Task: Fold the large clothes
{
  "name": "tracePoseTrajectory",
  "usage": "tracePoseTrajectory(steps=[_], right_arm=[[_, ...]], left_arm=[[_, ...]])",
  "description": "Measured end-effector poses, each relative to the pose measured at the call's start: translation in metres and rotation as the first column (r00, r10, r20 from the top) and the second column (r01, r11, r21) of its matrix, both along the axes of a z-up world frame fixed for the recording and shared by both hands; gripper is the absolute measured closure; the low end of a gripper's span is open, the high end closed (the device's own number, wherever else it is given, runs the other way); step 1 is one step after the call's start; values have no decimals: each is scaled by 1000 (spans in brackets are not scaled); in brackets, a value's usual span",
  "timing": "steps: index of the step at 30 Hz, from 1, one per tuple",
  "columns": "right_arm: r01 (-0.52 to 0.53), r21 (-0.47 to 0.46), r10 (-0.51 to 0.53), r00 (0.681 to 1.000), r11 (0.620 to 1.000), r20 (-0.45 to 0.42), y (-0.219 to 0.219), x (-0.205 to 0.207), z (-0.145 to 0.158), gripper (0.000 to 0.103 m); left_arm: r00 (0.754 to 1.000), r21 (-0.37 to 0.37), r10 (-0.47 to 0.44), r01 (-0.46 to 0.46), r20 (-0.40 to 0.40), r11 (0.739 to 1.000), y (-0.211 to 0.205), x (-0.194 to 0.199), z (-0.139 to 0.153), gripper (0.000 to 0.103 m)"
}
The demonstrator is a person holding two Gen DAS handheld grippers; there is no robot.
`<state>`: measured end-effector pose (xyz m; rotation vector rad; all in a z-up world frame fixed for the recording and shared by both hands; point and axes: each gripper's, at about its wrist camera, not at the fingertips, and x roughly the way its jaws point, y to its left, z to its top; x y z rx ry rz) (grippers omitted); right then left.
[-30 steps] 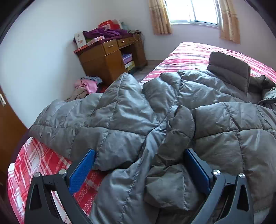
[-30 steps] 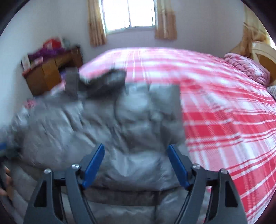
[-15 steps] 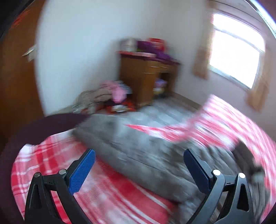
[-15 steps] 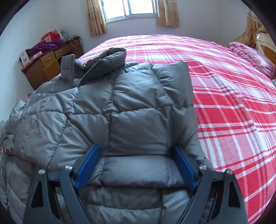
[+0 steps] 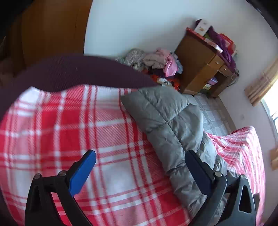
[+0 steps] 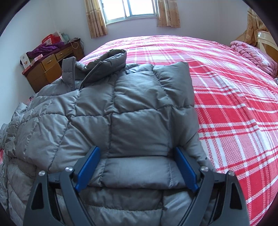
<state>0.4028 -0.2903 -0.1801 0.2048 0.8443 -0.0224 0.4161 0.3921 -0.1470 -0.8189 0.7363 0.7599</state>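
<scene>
Right gripper point(image 6: 137, 166): nearest in the right wrist view; blue fingers point(image 6: 88, 166) spread wide, with a folded panel of the jacket lying between them; whether they press it cannot be told.
Left gripper point(image 5: 140, 172): fingers point(image 5: 83, 172) spread apart over the bed, nothing between them but bedspread; the right-hand finger is just beside the jacket's edge.
Jacket point(image 6: 121, 111): grey quilted puffer, lying on the bed near its foot corner; one part is folded over the body, collar point(image 6: 107, 64) bunched up at the far end. In the left wrist view a sleeve-like length point(image 5: 172, 125) runs along the bed's edge.
Bed point(image 6: 234, 107): red and white plaid cover, stretching well beyond the jacket.
Pink quilt point(image 6: 252, 53): rolled at the far right by the headboard.
Clothes pile point(image 5: 156, 62): on the floor against the wall, beside the desk.
Desk point(image 5: 205, 64): wooden, with boxes and purple cloth on top.
Window point(image 6: 132, 8): on the far wall, curtains at both sides.
</scene>
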Motion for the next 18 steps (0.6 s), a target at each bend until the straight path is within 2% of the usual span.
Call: tracePoseTrajectory(steps=[6, 8, 9, 11, 12, 13, 18], right_arm=[[0, -4, 0, 1000, 1000, -1, 1, 0, 0, 13], [0, -3, 0, 1000, 1000, -1, 1, 0, 0, 12], [-1, -4, 1, 1000, 1000, -1, 1, 0, 0, 12], [-3, -7, 3, 1000, 1000, -3, 2, 0, 0, 11], [-4, -8, 4, 1000, 1000, -3, 2, 0, 0, 11], [-5, -8, 5, 1000, 1000, -3, 2, 1, 0, 11], [-6, -4, 6, 1000, 1000, -1, 3, 1, 0, 11]], left_arm=[[1000, -53, -2, 1, -7, 999, -3, 26, -14, 1], [1000, -30, -19, 19, -18, 999, -6, 34, -17, 3], [999, 6, -27, 27, -37, 1000, -8, 36, -17, 20], [995, 55, -84, 87, -57, 995, -16, 42, -15, 42], [992, 52, -117, 119, -37, 991, -18, 43, -15, 65], [988, 43, -153, 153, -7, 987, -21, 44, -16, 78], [980, 115, -201, 200, -3, 973, -37, 52, -1, 93]])
